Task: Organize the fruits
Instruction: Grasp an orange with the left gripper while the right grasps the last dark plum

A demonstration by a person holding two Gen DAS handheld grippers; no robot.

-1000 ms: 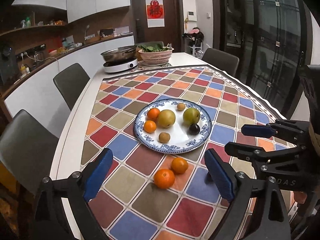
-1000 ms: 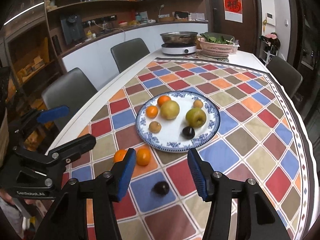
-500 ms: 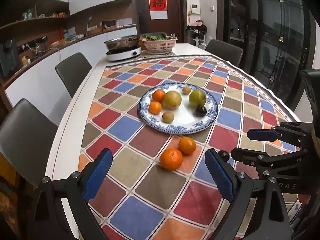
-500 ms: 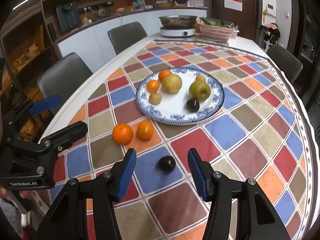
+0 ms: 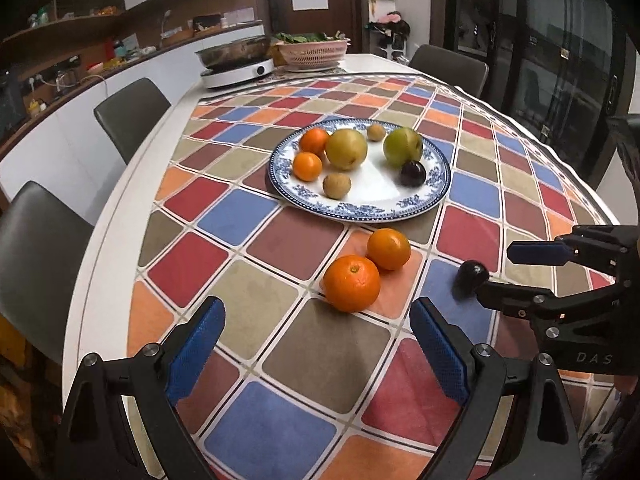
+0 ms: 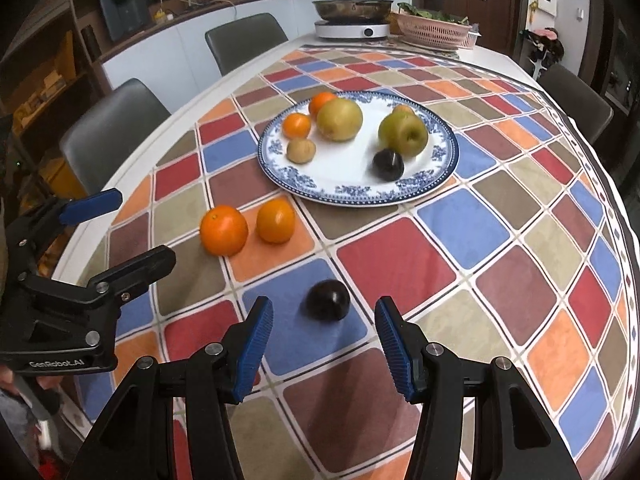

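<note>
Fruits on plate (image 6: 436, 184), left claw (image 6: 140, 232) marked "GenRobot.AI" spread empty, right claw (image 6: 322, 344) spread, dark plum (image 6: 328, 300) just ahead

Both grippers angle downward, empty — left gripper (image 5: 316, 344) spread wide, right gripper (image 6: 324, 340) parted narrower.

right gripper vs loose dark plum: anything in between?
Nothing. In the right wrist view, only bare tablecloth separates the open right gripper from the dark plum.
</note>
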